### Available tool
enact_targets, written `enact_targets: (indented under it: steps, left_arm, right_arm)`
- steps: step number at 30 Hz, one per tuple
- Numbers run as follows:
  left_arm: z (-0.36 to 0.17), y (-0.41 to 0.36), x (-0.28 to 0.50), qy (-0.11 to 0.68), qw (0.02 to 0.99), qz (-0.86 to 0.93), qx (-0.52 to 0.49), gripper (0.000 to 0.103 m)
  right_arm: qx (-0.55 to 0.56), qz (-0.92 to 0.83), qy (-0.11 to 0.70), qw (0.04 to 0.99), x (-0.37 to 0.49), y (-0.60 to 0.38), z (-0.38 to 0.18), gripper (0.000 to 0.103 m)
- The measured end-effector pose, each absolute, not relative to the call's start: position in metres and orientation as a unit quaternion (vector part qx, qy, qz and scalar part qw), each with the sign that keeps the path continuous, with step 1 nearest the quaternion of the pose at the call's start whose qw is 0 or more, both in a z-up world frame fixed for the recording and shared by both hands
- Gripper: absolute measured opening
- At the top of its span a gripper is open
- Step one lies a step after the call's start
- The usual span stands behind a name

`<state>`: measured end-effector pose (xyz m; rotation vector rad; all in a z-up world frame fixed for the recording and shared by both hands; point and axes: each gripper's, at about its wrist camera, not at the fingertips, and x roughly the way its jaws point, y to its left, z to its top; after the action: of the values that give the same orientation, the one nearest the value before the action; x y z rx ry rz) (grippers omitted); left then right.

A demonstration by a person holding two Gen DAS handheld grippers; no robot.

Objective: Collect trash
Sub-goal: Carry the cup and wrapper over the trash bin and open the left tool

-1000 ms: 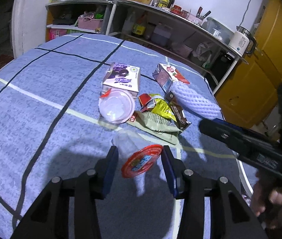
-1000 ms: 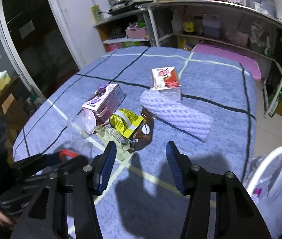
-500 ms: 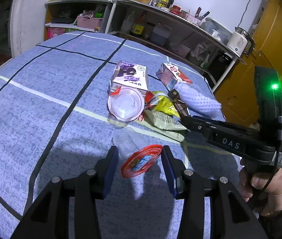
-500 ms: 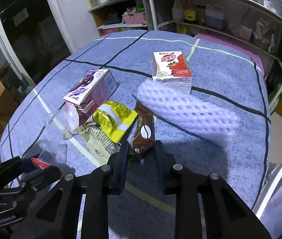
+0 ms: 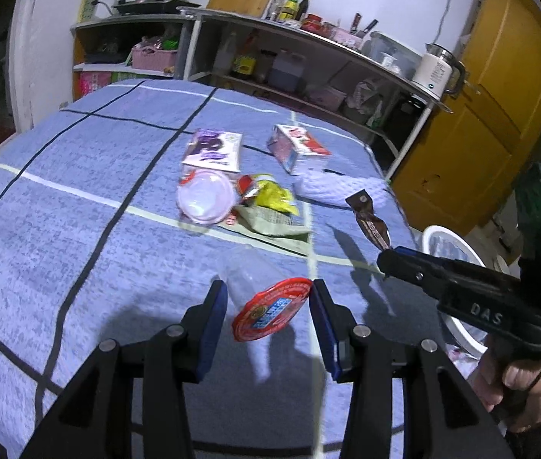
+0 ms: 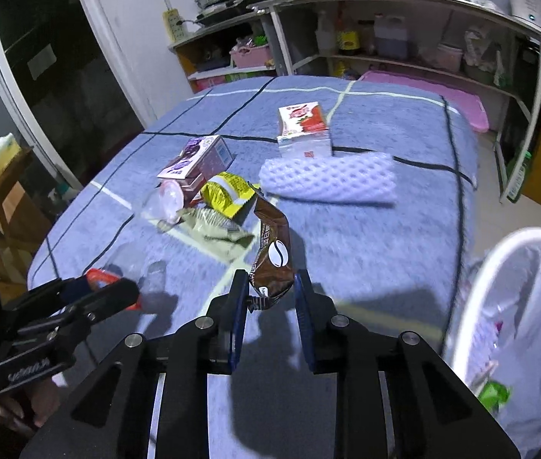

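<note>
On the blue checked tablecloth lies a pile of trash. My left gripper is shut on a clear plastic cup with a red lid, held just above the cloth. In the right wrist view this gripper is at the lower left. My right gripper is shut on the lower end of a brown coffee wrapper, which stands up from its jaws, off the table. The left wrist view shows that wrapper hanging above the right gripper's tip.
A purple carton, a strawberry milk carton, a white foam net, a yellow wrapper, a grey-green wrapper and a clear cup lie on the cloth. A white lined bin stands off the table's right edge. Shelves stand behind.
My right gripper went in to the pile, shut on the brown wrapper and lifted it away towards the bin side. My left gripper kept its hold on the cup and shifted a little.
</note>
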<state>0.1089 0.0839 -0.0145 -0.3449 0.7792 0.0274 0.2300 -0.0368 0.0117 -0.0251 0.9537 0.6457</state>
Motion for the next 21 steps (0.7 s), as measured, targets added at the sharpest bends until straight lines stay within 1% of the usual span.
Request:
enact_targets:
  steps: [10,21]
  left_arm:
    - [0.006,0.045,0.103,0.371,0.917,-0.025,-0.143,0.046]
    - [0.018,-0.009,0.115,0.373,0.918,-0.077,-0.108,0.046]
  right_arm:
    - [0.015,0.284,0.427,0.858,0.192,-0.088,0.036,0.025]
    - [0.046,0.242,0.415,0.876,0.171,-0.149,0.044,0.025]
